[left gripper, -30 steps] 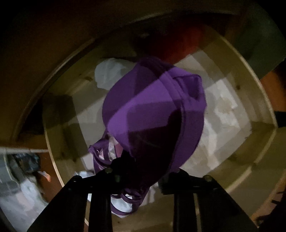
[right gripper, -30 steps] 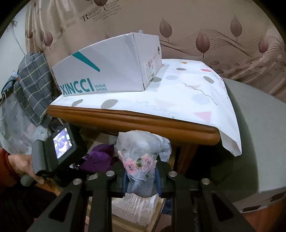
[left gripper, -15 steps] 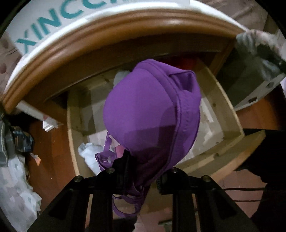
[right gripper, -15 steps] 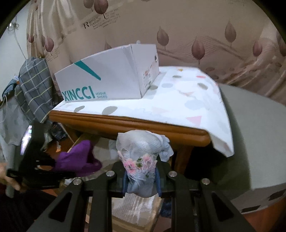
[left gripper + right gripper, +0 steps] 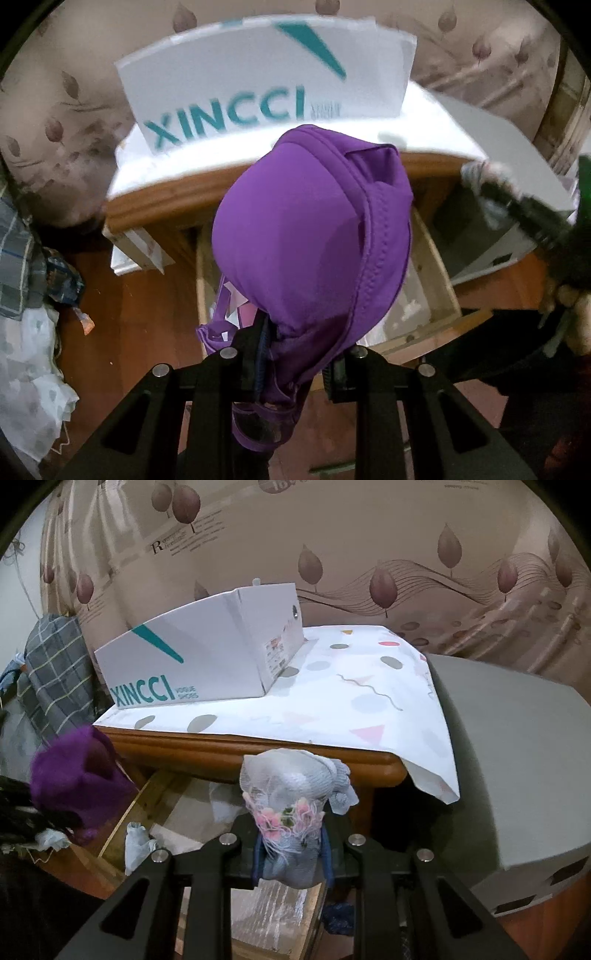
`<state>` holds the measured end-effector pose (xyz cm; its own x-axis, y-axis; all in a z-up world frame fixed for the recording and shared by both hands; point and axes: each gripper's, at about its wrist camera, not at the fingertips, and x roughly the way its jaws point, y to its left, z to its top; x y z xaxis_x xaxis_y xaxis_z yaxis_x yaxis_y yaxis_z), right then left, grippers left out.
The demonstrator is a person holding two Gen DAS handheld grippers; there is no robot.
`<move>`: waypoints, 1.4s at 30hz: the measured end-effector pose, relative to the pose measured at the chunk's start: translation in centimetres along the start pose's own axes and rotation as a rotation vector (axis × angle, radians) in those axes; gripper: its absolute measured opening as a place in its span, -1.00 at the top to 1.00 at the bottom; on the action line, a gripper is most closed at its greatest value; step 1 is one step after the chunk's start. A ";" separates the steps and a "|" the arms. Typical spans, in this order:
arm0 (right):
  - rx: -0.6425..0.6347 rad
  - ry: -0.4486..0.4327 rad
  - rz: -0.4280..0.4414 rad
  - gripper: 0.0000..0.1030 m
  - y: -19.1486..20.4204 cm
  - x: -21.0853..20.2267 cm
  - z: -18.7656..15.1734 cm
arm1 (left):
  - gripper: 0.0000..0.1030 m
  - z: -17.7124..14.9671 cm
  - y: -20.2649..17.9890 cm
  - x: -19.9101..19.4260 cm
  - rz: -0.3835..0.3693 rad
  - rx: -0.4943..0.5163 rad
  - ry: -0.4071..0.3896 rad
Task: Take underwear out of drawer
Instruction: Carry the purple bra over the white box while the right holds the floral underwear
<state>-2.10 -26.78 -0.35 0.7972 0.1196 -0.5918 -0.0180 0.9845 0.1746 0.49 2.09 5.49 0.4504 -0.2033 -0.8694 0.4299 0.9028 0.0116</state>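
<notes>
My left gripper [image 5: 295, 363] is shut on a purple bra [image 5: 314, 236], which hangs in the air above the open wooden drawer [image 5: 436, 266]; its straps dangle below the fingers. The same purple bra [image 5: 74, 771] shows at the left of the right wrist view. My right gripper [image 5: 290, 853] is shut on a pale grey-blue bra with pink floral lace [image 5: 291, 794], held in front of the drawer [image 5: 129, 812]. White garments [image 5: 138, 843] still lie inside the drawer.
A white XINCCI shoe box [image 5: 207, 657] stands on the patterned cloth [image 5: 369, 701] covering the wooden table above the drawer. A grey bed [image 5: 509, 760] lies to the right. Checked clothing [image 5: 55, 675] hangs at the left. A hand [image 5: 572, 314] holds the right gripper.
My left gripper has lifted the purple bra up out of the drawer to about table height, and the shoe box has come into its view. The right gripper has stayed almost still.
</notes>
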 end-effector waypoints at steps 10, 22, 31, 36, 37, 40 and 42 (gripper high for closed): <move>0.014 -0.006 -0.008 0.55 -0.2 0.0 0.1 | 0.59 6.4 3.4 -10.9 0.002 -0.049 -0.185; 0.037 -0.035 -0.013 0.55 -0.4 -0.5 0.4 | 0.58 18.6 4.8 -13.4 0.077 -0.057 -0.277; 0.052 -0.056 -0.017 0.55 -0.6 -0.7 0.7 | 0.58 23.8 5.1 -5.1 0.125 -0.087 -0.185; 0.069 -0.065 -0.010 0.55 -0.9 -0.8 0.9 | 0.58 25.4 6.3 -1.0 0.116 -0.154 -0.136; 0.071 -0.064 -0.009 0.55 -1.0 -0.8 0.9 | 0.58 25.6 6.4 0.1 0.122 -0.159 -0.118; 0.074 -0.059 -0.004 0.55 -1.0 -0.5 1.0 | 0.57 25.8 6.5 2.3 0.144 -0.161 -0.091; 0.070 -0.057 -0.002 0.55 -0.8 -0.4 1.0 | 0.57 25.7 6.5 3.3 0.140 -0.170 -0.072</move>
<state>-1.83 -27.75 0.54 0.8302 0.1077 -0.5469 0.0245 0.9732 0.2287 24.95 -2.45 15.40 0.5540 -0.0924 -0.8273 0.2237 0.9738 0.0411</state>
